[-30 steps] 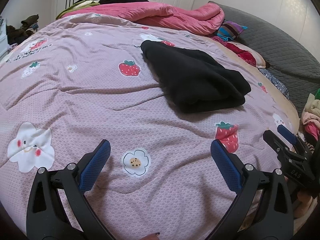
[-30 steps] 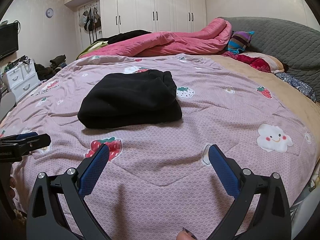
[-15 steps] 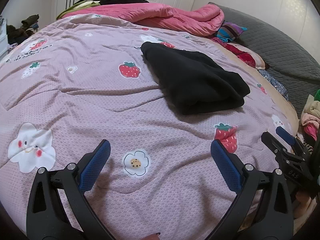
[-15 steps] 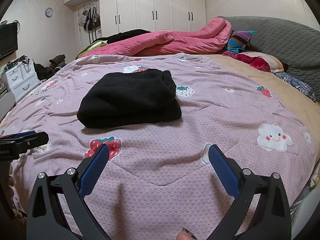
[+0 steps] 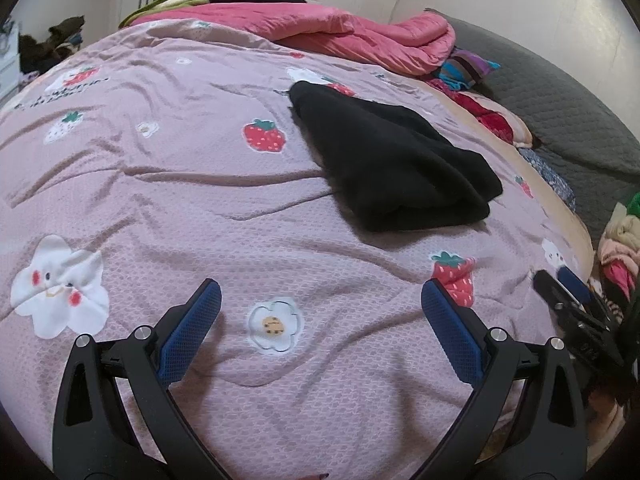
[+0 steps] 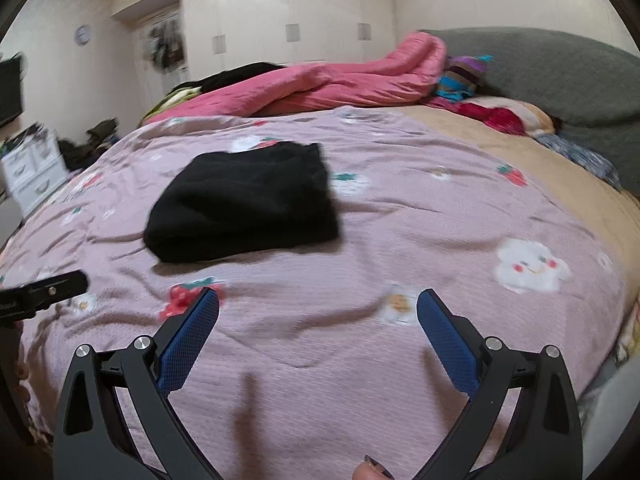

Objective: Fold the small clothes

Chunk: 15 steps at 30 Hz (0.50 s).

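Observation:
A folded black garment (image 5: 392,164) lies on the pink strawberry-print bedspread (image 5: 180,184), right of centre in the left wrist view. It also shows in the right wrist view (image 6: 244,200), left of centre. My left gripper (image 5: 320,312) is open and empty, over the bedspread well short of the garment. My right gripper (image 6: 318,316) is open and empty, also short of the garment. The right gripper shows at the right edge of the left wrist view (image 5: 576,312). The left gripper's tip shows at the left edge of the right wrist view (image 6: 44,292).
A bunched pink quilt (image 6: 320,84) and striped cushions (image 6: 464,76) lie at the far end, with a grey headboard (image 6: 552,76) on the right. A pile of clothes (image 5: 620,240) sits off the bed's right edge. White drawers (image 6: 32,168) stand left.
The right gripper's view has tilted up and shifted, with motion blur; the garment now sits higher and further away in it. The left gripper has barely moved. Both stay open.

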Each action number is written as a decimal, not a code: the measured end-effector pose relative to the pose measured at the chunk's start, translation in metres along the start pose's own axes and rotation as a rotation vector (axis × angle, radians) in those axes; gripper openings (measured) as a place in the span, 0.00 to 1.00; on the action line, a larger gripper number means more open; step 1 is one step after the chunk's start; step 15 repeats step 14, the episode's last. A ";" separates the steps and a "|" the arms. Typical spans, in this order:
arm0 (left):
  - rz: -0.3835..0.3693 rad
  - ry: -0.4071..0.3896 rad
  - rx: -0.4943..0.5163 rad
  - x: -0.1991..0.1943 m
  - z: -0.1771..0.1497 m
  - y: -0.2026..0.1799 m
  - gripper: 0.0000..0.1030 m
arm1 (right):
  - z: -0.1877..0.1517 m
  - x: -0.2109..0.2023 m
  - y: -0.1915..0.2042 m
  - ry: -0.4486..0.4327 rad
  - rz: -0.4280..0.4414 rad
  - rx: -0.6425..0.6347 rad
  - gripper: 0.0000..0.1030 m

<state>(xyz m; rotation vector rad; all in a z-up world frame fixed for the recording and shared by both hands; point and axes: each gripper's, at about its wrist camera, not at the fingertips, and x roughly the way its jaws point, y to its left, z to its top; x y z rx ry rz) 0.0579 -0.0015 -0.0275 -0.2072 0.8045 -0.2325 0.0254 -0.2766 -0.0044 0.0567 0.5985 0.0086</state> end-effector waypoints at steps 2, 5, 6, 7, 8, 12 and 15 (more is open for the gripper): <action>0.031 -0.008 0.007 -0.005 0.002 0.006 0.91 | 0.000 -0.010 -0.021 -0.010 -0.089 0.055 0.96; 0.091 -0.029 -0.009 -0.021 0.014 0.030 0.91 | -0.003 -0.032 -0.076 -0.009 -0.223 0.196 0.96; 0.109 -0.031 -0.025 -0.026 0.019 0.042 0.91 | -0.005 -0.040 -0.097 -0.008 -0.285 0.239 0.96; 0.144 -0.029 -0.053 -0.033 0.028 0.064 0.91 | -0.010 -0.052 -0.128 -0.007 -0.399 0.288 0.96; 0.172 -0.030 -0.082 -0.039 0.034 0.083 0.91 | -0.016 -0.060 -0.152 0.001 -0.485 0.322 0.96; 0.343 -0.039 -0.263 -0.067 0.061 0.198 0.91 | -0.062 -0.092 -0.267 0.097 -0.754 0.560 0.96; 0.473 -0.058 -0.319 -0.079 0.070 0.251 0.91 | -0.094 -0.108 -0.323 0.172 -0.865 0.703 0.96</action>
